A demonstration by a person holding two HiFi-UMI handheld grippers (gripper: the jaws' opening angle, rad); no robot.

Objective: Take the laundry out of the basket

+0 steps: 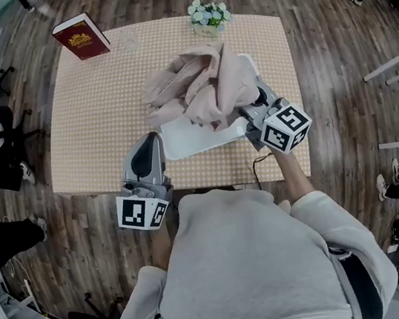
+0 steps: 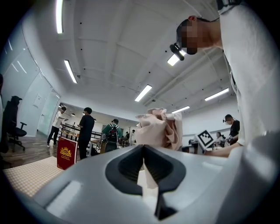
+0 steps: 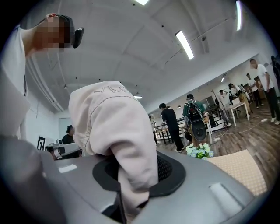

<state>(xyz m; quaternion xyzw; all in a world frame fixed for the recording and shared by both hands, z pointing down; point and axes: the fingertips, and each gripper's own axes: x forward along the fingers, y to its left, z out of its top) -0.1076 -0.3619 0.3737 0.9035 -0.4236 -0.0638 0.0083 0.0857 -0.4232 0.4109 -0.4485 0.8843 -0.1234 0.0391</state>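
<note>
Laundry (image 1: 199, 87) in right claw (image 1: 250, 108) overhangs basket (image 1: 182, 144) rim.

The laundry is one pale pink sweatshirt (image 1: 199, 87) of thick, soft fabric, bunched into a crumpled heap with deep folds. It rises above the basket (image 1: 189, 140), and a rolled fold of it is pinched between the jaws of the right gripper (image 1: 256, 101). The basket is white, shallow and rectangular, and sits on the checked tabletop near the front edge, its far half hidden under the cloth.
</note>
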